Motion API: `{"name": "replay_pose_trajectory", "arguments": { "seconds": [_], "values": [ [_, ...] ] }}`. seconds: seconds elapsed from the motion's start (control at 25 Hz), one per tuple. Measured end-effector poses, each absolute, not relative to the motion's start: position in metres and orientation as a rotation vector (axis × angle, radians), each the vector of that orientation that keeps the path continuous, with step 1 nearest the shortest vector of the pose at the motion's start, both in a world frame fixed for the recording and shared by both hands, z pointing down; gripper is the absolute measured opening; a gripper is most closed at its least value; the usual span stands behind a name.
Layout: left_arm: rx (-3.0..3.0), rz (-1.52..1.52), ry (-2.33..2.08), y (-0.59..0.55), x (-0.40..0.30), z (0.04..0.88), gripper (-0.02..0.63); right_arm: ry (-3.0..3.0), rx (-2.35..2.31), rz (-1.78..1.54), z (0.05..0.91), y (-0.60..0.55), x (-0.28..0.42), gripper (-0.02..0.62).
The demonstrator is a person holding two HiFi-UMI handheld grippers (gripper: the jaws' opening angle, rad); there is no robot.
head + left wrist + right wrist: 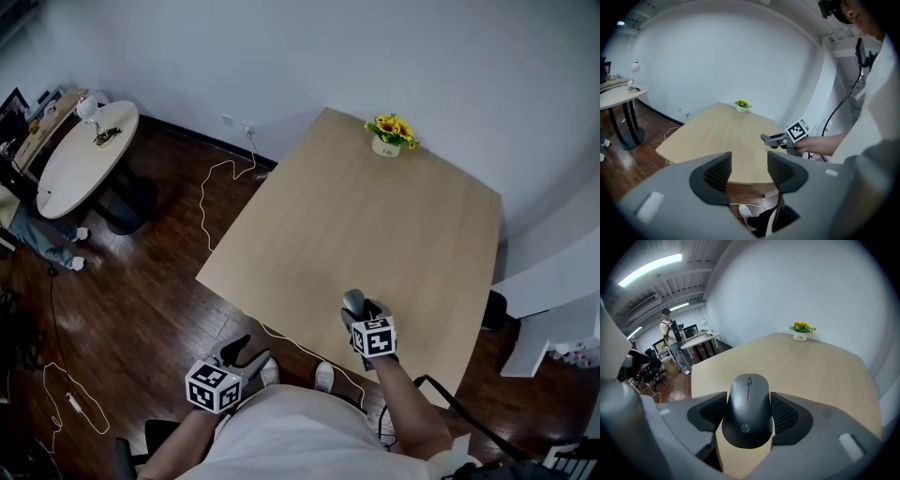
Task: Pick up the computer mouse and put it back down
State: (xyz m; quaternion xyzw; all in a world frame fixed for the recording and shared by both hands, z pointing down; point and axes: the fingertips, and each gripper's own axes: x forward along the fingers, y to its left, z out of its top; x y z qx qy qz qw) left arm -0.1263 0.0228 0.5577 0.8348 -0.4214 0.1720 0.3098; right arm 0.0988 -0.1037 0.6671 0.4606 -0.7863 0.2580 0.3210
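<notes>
A black computer mouse sits between the pads of my right gripper, which is shut on its two sides. In the head view the mouse and right gripper are over the near right part of the light wooden table. The left gripper view shows the mouse held slightly above the tabletop. My left gripper hangs open and empty off the table's near edge, over the floor, and nothing lies between its pads.
A small pot of yellow flowers stands at the table's far edge. A white cable trails over the dark wood floor on the left. A round white table stands far left. A person stands by desks beyond.
</notes>
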Motion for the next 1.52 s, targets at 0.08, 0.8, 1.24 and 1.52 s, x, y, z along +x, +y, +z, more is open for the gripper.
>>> {"name": "replay_pose_trajectory", "arguments": {
  "seconds": [0.08,0.8,1.24,1.52],
  "values": [
    [2.177,0.457,-1.152,0.026,-0.134,0.558,0.222,-2.023,1.2,0.709,0.697,-0.114,0.1,0.295],
    [2.108,0.402,-1.223,0.042,-0.155,0.548,0.222,-1.916,1.11,0.703,0.743,-0.102,0.104,0.354],
    [2.199,0.392,-1.127,0.013,-0.135,0.556,0.222,-2.111,1.148,0.663,0.629,-0.052,0.099,0.374],
    [2.223,0.403,-1.076,0.008,-0.125,0.56,0.222,-2.12,1.174,0.614,0.586,-0.029,0.101,0.374]
  ]
}}
